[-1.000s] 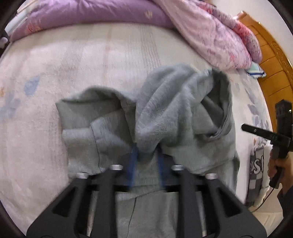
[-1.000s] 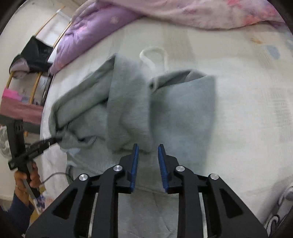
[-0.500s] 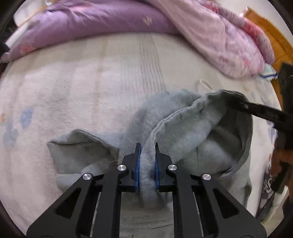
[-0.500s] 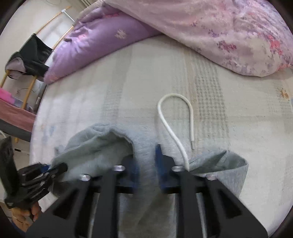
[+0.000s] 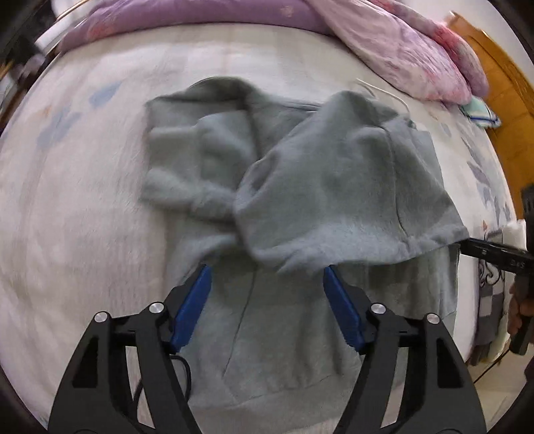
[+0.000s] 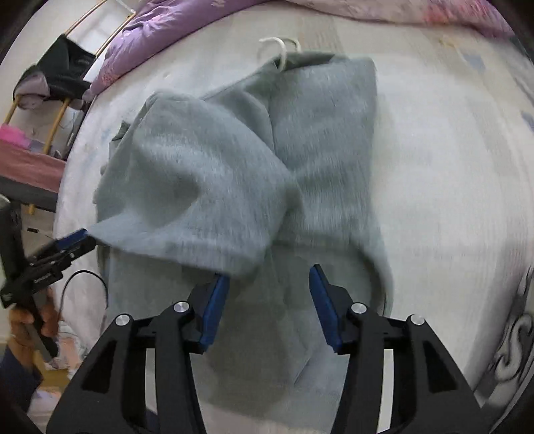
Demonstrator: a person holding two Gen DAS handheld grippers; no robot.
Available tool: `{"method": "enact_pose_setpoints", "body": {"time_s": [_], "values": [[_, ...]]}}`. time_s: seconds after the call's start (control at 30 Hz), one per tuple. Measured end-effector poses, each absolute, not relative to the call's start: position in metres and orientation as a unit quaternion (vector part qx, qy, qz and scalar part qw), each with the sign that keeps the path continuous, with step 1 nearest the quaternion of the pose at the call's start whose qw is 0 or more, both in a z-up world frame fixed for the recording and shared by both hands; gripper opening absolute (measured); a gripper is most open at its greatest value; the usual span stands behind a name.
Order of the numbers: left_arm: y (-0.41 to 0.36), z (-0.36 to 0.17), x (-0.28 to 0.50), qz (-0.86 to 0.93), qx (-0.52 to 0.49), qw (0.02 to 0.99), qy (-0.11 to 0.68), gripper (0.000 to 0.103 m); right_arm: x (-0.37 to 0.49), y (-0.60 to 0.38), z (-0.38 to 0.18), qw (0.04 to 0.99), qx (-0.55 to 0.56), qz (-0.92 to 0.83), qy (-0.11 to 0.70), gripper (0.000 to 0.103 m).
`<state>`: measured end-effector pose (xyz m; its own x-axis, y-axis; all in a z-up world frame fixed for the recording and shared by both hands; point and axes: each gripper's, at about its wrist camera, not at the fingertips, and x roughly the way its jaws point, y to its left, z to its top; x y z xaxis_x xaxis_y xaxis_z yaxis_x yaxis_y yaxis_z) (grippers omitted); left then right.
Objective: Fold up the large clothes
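Grey fleece hoodie (image 5: 300,187) lies on the bed (image 5: 83,200) below the purple quilt (image 5: 200,13), a folded-over flap hanging just ahead of my left claw (image 5: 267,300) and right claw (image 6: 268,300), both opening with pads clear of the cloth.

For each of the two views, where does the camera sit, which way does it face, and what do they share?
Left wrist: on the left hand-held gripper, facing steeply down at the grey sweatshirt; its opening jaws are empty.
Right wrist: on the right hand-held gripper, facing down likewise; jaws opening, empty.
Shared: the sweatshirt, white drawstring, bed sheet, purple quilt; each shows the other gripper.
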<state>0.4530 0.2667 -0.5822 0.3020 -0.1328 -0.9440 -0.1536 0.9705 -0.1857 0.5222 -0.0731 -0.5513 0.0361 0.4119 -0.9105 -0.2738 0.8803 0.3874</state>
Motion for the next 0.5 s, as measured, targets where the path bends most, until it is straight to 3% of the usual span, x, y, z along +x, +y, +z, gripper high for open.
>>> {"method": "enact_pose_setpoints", "body": {"time_s": [0.2, 0.37, 0.4, 0.43, 0.47, 0.5], "values": [[0.316, -0.578, 0.452, 0.057, -0.238, 0.786, 0.568, 0.078, 0.557, -0.027, -0.499, 0.767, 0.048, 0.296, 0.568, 0.069], [0.323, -0.575, 0.47, 0.082, -0.256, 0.785, 0.559, 0.078, 0.6, 0.046, -0.531, 0.755, 0.054, 0.322, 0.569, 0.069], [0.322, -0.574, 0.474, 0.08, -0.252, 0.786, 0.559, 0.078, 0.605, 0.056, -0.539, 0.753, 0.059, 0.32, 0.571, 0.053], [0.32, -0.573, 0.476, 0.08, -0.248, 0.787, 0.56, 0.078, 0.609, 0.066, -0.55, 0.745, 0.054, 0.322, 0.582, 0.018], [0.319, -0.572, 0.478, 0.08, -0.243, 0.787, 0.562, 0.078, 0.608, 0.069, -0.557, 0.735, 0.05, 0.315, 0.598, 0.009], [0.317, -0.572, 0.479, 0.077, -0.24, 0.787, 0.564, 0.078, 0.601, 0.066, -0.557, 0.727, 0.058, 0.322, 0.603, 0.006]]}}
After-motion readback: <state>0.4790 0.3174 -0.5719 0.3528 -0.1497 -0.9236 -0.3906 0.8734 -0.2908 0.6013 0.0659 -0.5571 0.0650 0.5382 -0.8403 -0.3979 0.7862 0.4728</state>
